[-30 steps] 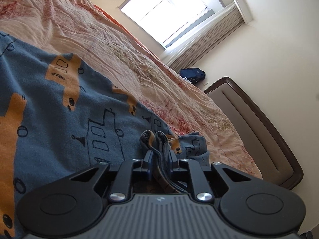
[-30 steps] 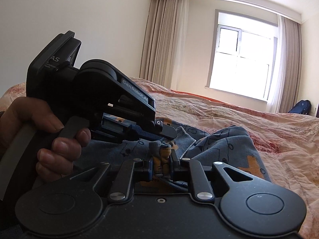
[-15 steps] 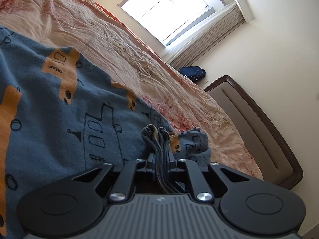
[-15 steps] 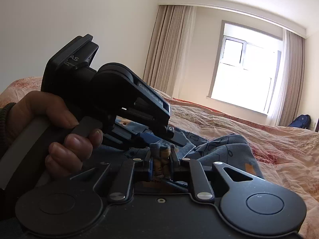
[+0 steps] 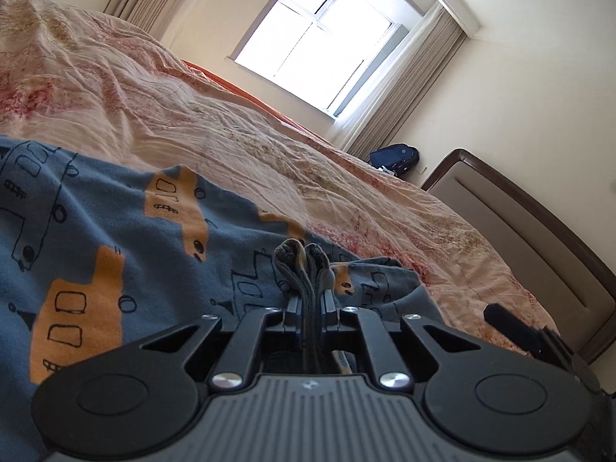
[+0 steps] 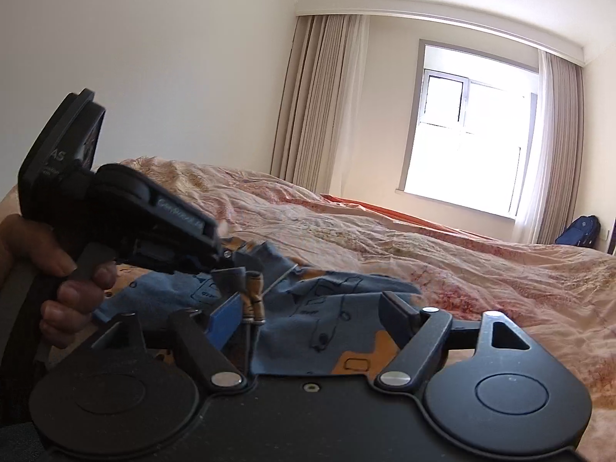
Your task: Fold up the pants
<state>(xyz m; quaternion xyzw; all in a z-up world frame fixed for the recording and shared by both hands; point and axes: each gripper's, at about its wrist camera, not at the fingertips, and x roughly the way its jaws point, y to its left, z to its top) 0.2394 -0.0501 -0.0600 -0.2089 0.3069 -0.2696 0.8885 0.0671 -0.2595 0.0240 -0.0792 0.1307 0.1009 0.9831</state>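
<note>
The blue pants [image 5: 115,238] with orange vehicle prints lie on the bed. My left gripper [image 5: 310,300] is shut on a bunched edge of the pants, with folded layers sticking up between the fingers. In the right wrist view my right gripper [image 6: 308,315] is open, its jaws wide apart, and the pants [image 6: 327,319] lie loose between them with a bunched edge by the left finger. The left gripper [image 6: 231,256], held by a hand, shows at the left of that view, just beyond the bunched edge.
The pink floral bedspread [image 5: 192,96] covers the bed. A brown headboard [image 5: 539,231] stands at the right. A window [image 6: 469,150] with curtains is behind, and a dark blue backpack [image 5: 394,156] sits on the floor near it.
My right gripper has opened and let go of the pants edge. My left gripper stays shut on the pants, and both views have tilted up a little.
</note>
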